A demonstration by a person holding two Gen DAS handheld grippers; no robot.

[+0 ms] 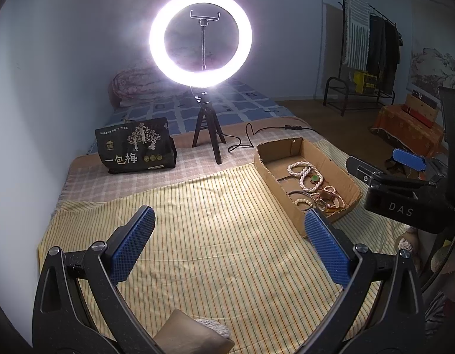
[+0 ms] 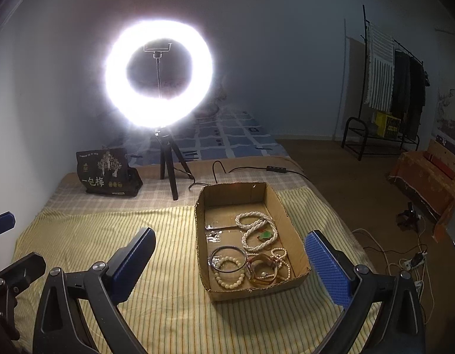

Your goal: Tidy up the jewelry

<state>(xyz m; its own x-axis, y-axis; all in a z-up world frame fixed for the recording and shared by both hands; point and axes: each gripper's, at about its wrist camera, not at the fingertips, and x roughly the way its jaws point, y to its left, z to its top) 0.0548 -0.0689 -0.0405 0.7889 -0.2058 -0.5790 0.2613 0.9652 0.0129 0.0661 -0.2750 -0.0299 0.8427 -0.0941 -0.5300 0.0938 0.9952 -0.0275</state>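
The cardboard box [image 2: 289, 224] sits on the yellow striped cloth [image 2: 109, 236] spread over the bed, a shallow, open-topped tray of brown corrugated card with ragged cut edges and shiny tape on its floor. Inside it lies the jewelry: a long strand of small pearly beads [image 2: 258, 230] looped over itself around a green pendant [image 2: 265, 235], toward the box's far half; a thin dark metal bangle [image 2: 227, 258] and a bracelet of larger cream beads [image 2: 229, 277] at its near left corner; a brownish watch-like band [image 2: 264, 270] at its near right. Left of the box the left gripper [image 1: 229, 246] hangs over bare cloth, its blue dimpled pads spread wide, nothing between them. The right gripper [image 2: 230, 265] stands equally wide, empty, just before the box. Behind the box a glowing ring light [image 2: 158, 73] stands on a black tripod.
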